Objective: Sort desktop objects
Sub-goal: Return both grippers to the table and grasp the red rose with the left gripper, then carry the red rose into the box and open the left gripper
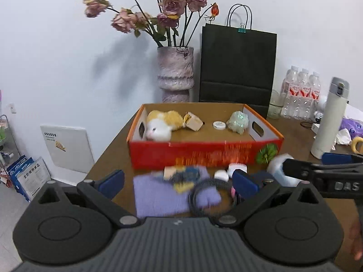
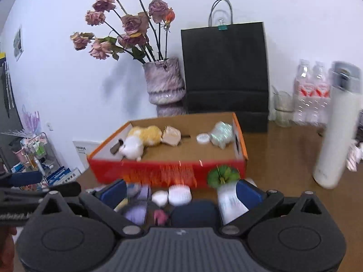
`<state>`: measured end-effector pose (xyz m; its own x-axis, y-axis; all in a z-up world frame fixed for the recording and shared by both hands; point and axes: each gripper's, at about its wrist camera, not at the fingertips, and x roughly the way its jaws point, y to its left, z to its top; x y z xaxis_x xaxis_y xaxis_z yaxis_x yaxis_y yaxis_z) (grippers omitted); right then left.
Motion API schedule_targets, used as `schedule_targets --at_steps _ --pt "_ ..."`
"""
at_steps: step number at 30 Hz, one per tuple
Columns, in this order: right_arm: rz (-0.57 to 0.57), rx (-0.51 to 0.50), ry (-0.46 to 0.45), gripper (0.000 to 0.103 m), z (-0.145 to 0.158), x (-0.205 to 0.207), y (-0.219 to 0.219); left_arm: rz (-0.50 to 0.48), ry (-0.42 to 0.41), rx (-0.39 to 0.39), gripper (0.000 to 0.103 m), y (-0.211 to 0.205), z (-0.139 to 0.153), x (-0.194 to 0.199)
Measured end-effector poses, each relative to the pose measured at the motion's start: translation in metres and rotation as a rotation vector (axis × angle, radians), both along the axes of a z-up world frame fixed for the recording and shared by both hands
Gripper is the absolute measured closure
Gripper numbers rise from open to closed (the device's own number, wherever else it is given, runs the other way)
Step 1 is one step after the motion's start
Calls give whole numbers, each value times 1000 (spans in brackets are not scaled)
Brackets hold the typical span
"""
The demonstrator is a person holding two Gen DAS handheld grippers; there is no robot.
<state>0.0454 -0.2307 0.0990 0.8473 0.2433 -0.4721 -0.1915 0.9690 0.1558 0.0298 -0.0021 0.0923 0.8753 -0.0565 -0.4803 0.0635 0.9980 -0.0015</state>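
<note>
A red cardboard box (image 1: pixel 204 156) (image 2: pixel 145 170) stands mid-table, holding a plush cat (image 1: pixel 161 124), a wooden block (image 1: pixel 192 121), a white round lid (image 1: pixel 219 125) and a green crumpled lump (image 1: pixel 237 121). In front of it, blurred, lie a purple cloth (image 1: pixel 163 197), a black ring (image 1: pixel 208 195) and small white cases (image 2: pixel 179 195). My left gripper (image 1: pixel 179 182) hovers open over the cloth and ring, touching nothing. Just as wide stands my right gripper (image 2: pixel 181 192), above the white cases, a pink bit (image 2: pixel 160 217) and a dark blue object (image 2: pixel 192 213). Nothing is held.
Behind the box stand a vase of dried roses (image 1: pixel 175 74) and a black paper bag (image 1: pixel 238 65). Water bottles (image 1: pixel 301 93) and a tall white flask (image 2: pixel 335 131) are at the right. The table's left edge drops to a floor with boxes (image 1: pixel 27 176).
</note>
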Motion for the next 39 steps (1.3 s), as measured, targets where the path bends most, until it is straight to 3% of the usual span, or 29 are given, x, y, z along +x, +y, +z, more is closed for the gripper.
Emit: schedule_targets --at_steps 3,8,12,15,17,18,22,23,27,30,34,39 --pt "-1 1 -30 0 -16 -42 -2 3 22 2 0 8 -20 -25" --pt "19 -102 19 0 -37 -76 -4 -10 60 -9 0 12 -40 -58" --pt "14 -72 23 0 -48 -95 -16 -105 84 -51 0 -4 -47 -76" --pt "-14 -29 -106 0 -45 -115 -26 -203 65 -32 0 -22 -52 -71" --pt "-68 -1 -219 0 -42 -128 -34 -204 64 9 0 -38 -58 -59" --pt "-73 6 -234 0 -39 -128 -38 -205 70 22 0 -46 -61 -52" --pt "-83 -36 -125 0 -39 -108 -44 -230 118 -3 3 -62 -72 -29" --pt "-91 -45 -140 0 -41 -108 -45 -233 129 -12 8 -65 -75 -25" --pt "-47 -68 -138 0 -51 -105 -44 -225 194 -16 57 -67 -85 -14" --pt "14 -40 -105 9 -57 -95 -41 -223 201 -27 62 -61 -84 -16" --pt "50 -52 -49 51 -62 -79 -24 -212 174 -38 63 -47 -71 -28" --pt "87 -53 2 55 -73 -58 -9 -150 135 -55 62 -22 -55 -33"
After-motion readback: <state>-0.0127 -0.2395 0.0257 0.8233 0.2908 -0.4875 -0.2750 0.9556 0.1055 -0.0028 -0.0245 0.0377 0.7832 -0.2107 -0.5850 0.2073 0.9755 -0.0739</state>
